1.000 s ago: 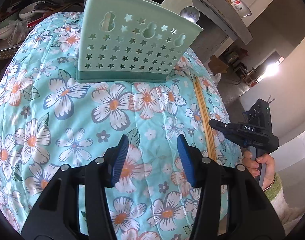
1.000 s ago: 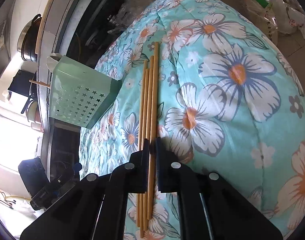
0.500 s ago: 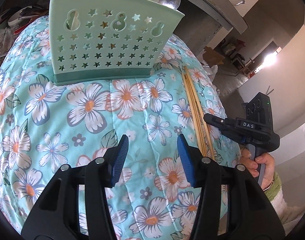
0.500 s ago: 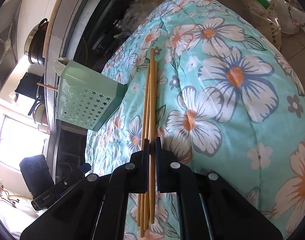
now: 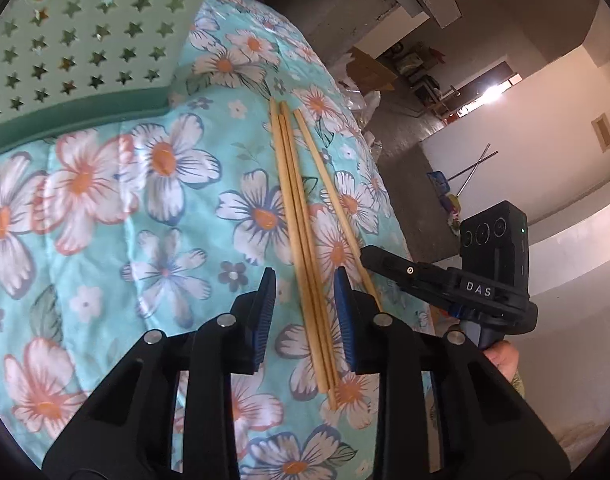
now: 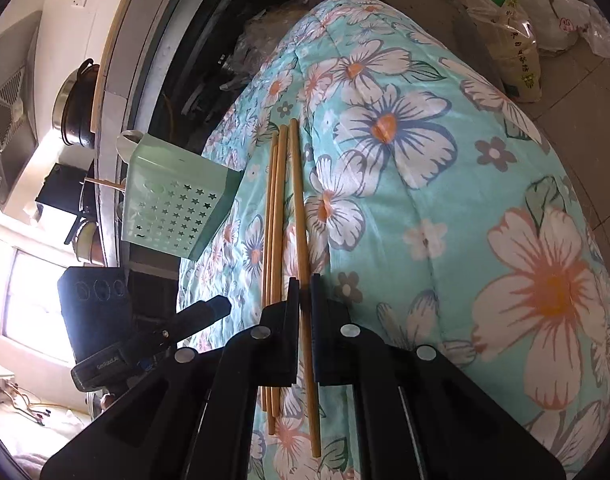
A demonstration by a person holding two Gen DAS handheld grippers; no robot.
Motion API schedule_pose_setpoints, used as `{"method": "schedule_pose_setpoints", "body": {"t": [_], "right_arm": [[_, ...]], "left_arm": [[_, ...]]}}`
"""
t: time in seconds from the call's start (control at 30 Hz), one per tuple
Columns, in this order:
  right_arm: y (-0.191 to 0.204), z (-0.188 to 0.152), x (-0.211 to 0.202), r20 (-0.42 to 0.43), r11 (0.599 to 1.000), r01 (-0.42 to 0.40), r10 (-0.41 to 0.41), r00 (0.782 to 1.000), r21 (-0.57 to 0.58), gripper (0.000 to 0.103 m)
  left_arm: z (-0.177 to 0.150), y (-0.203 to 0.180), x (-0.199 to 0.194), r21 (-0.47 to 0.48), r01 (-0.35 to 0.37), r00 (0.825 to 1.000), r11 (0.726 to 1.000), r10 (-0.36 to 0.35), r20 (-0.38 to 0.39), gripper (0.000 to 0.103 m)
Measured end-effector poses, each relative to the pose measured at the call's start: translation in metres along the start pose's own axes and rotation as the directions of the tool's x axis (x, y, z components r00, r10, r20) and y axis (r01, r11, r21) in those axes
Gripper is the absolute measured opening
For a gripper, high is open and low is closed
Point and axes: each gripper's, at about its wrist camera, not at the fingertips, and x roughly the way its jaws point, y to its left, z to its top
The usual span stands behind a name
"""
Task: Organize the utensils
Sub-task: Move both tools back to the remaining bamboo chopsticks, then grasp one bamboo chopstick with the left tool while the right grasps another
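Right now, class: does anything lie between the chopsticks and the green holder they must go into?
Nothing visible does. Only bare floral cloth lies between the chopsticks and the holder. The right gripper is shut on one chopstick; the left gripper is closing around the other three.

holder (image 5: 77,40) blocks far side (quilt (image 5: 105,240) open)

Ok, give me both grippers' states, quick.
Left gripper: closing around three chopsticks, not yet gripping.
Right gripper: shut on one chopstick.
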Motion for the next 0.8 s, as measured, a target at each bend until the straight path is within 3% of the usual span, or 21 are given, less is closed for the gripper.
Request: {"method": "schedule_pose_setpoints", "body": {"t": [0.27,0.5,0.8], "right_arm": [[-0.004,-0.002,0.0,-0.002,1.0,-0.018,0.018,1.0,0.007,0.005],[-0.006,-0.002,0.0,-0.005,0.999,-0.029,0.029,1.0,0.013,0.005],[-0.008,-0.003,0.0,-0.007,1.0,-0.026,0.026,1.0,0.017,0.005]], "left_arm": [[0.014,0.021,0.041,-0.151,0.079,0.994,0.985,-0.09,-0.066,0.017],[0.011,0.04,0.047,-0.24,0.146,0.986,0.96,-0.161,-0.045,0.007],[0.005,0.047,0.034,-0.278,0.186,0.981,0.942,-0.195,-0.004,0.006]]}}
